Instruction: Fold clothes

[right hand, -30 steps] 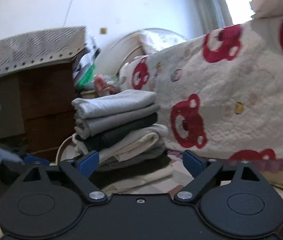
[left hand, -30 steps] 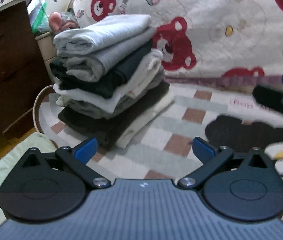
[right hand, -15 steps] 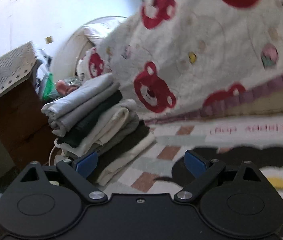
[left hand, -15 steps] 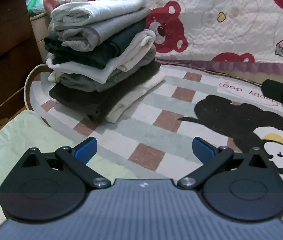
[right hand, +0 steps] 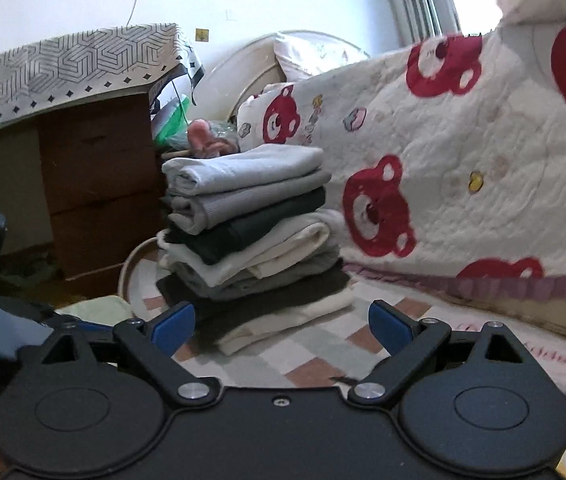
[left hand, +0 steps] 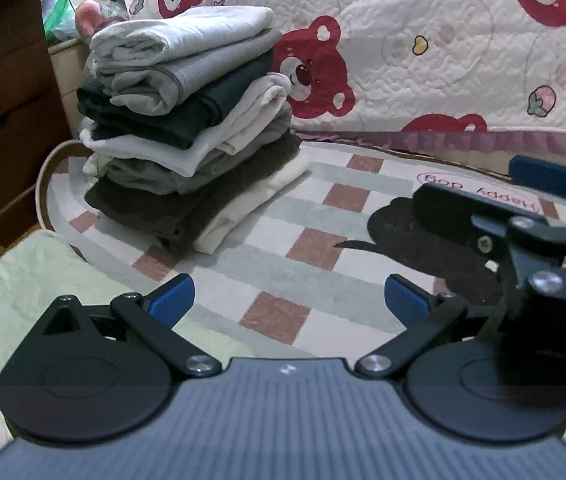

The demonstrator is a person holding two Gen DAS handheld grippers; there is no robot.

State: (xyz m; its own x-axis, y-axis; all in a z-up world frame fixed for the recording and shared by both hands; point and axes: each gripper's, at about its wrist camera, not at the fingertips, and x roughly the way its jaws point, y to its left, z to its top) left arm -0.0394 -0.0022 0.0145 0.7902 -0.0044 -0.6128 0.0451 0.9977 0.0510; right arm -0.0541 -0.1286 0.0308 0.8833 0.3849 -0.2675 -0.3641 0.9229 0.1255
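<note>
Left tool [left hand: 287, 299] jaws wide apart, nothing between the blue pads, hovering above the checkered rug [left hand: 291, 268]. Right tool [right hand: 282, 323] same: jaws spread wide, empty, pointing at the stack of folded clothes [right hand: 251, 248].

The stack [left hand: 187, 136] sits on the far left part of the rug, close to the hanging bear-print quilt [left hand: 423, 48]. Top to bottom: light grey piece [left hand: 179, 32], ribbed grey piece [left hand: 187, 76], dark green-black piece [left hand: 171, 120], cream-white pieces, grey piece, dark brown piece [left hand: 187, 208], off-white piece at the base touching the rug. Edges uneven, pile leans a bit but stands.

Pale green cloth [left hand: 23, 280] lies flat at the rug's near-left edge, just beside the left tool, partly under it in the left wrist view. In the right wrist view only a small bit of it [right hand: 99, 308] shows.

In the left wrist view the right tool [left hand: 523, 216] enters from the right side, above the black dog print [left hand: 403, 228] on the rug. Brown wooden drawer cabinet [right hand: 95, 184] stands left of the stack, patterned cover [right hand: 63, 68] on top. Quilt [right hand: 463, 152] fills the right side.
</note>
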